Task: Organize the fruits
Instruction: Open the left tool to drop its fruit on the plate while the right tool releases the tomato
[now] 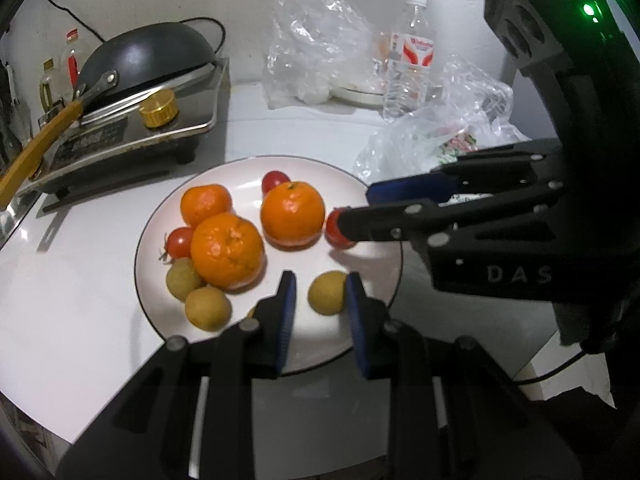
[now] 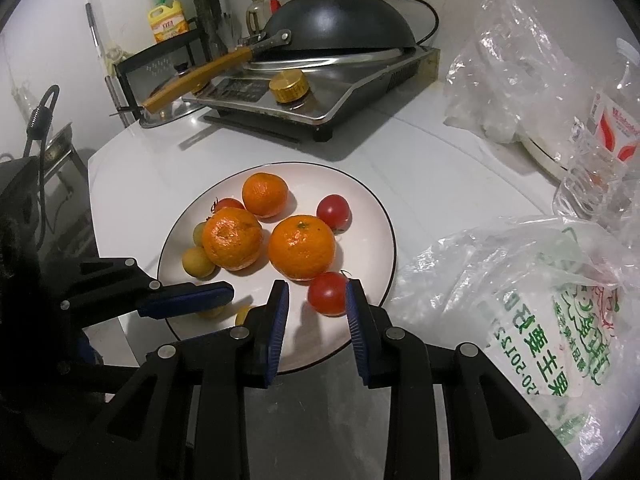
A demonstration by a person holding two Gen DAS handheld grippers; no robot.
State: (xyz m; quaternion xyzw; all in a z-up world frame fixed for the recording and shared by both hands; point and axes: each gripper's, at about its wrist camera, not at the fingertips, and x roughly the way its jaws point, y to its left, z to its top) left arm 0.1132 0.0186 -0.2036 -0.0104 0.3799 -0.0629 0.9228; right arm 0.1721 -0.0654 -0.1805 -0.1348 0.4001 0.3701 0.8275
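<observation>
A: Left gripper (image 1: 320,292) state?
B: Jaws apart, over the near edge of the plate (image 1: 384,280). A yellow-green fruit (image 1: 326,293) sits between the fingers, touching the right pad; nothing clamped.
A: Right gripper (image 2: 316,298)?
B: Also apart, at the plate's near rim. A tomato (image 2: 327,293) lies between the fingers, against the right pad, not clamped.
A: Rest of the fruit?
B: All on the plate: three oranges mid-plate, largest (image 2: 301,247) just behind that tomato; second tomato (image 2: 334,211) near the far edge.
</observation>
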